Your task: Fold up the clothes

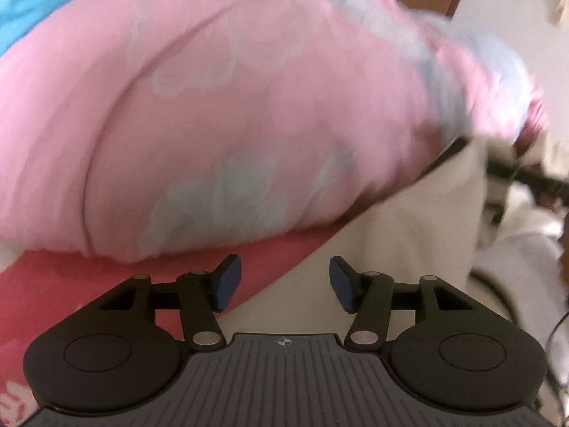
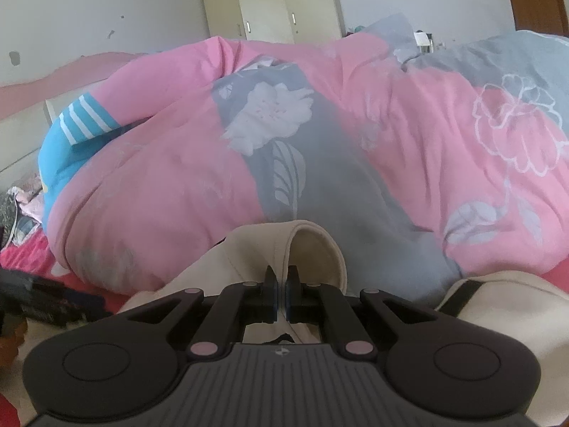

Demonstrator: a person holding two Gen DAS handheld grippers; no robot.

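A cream garment (image 1: 398, 249) lies on the red bedsheet (image 1: 89, 274), blurred toward the right of the left wrist view. My left gripper (image 1: 285, 282) hovers open over its edge, with nothing between the blue pads (image 1: 227, 284). In the right wrist view the same cream garment (image 2: 313, 249) bulges up in a rounded fold just ahead of my right gripper (image 2: 281, 286). That gripper is shut, and a thin layer of the cream cloth is pinched between its pads. A black strap or trim (image 2: 462, 295) of the garment shows at the right.
A bulky pink and grey floral quilt (image 2: 409, 135) is heaped right behind the garment and fills both views. A blue striped cloth (image 2: 78, 131) lies at its left. Dark objects (image 2: 46, 306) sit at the bed's left side. A cream wardrobe (image 2: 270, 7) stands at the far wall.
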